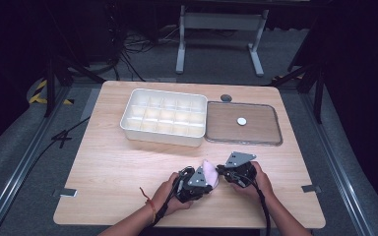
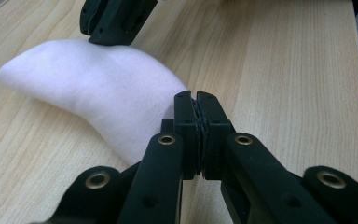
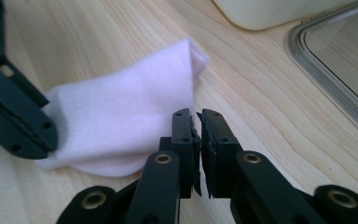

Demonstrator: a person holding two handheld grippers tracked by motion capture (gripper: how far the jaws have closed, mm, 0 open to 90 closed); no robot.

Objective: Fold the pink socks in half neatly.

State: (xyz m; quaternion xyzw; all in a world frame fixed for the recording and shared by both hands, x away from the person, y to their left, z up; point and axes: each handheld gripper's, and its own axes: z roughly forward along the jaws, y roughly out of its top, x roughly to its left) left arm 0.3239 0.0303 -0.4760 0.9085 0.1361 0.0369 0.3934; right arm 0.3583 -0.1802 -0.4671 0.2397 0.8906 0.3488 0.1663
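A pale pink sock sits between my two grippers near the table's front edge. In the left gripper view the sock arches to the left and its near end runs into the closed jaws of my left gripper. The right gripper pinches its far edge. In the right gripper view the sock has its upright edge leading down into my right gripper, whose jaws stand a thin slit apart. The left gripper grips the sock's other end. From above, the left gripper and right gripper flank it.
A white tray with several compartments stands at the back centre, its corner close beyond the sock. A clear lid with a white knob lies to its right, rim near my right gripper. A dark disc lies behind.
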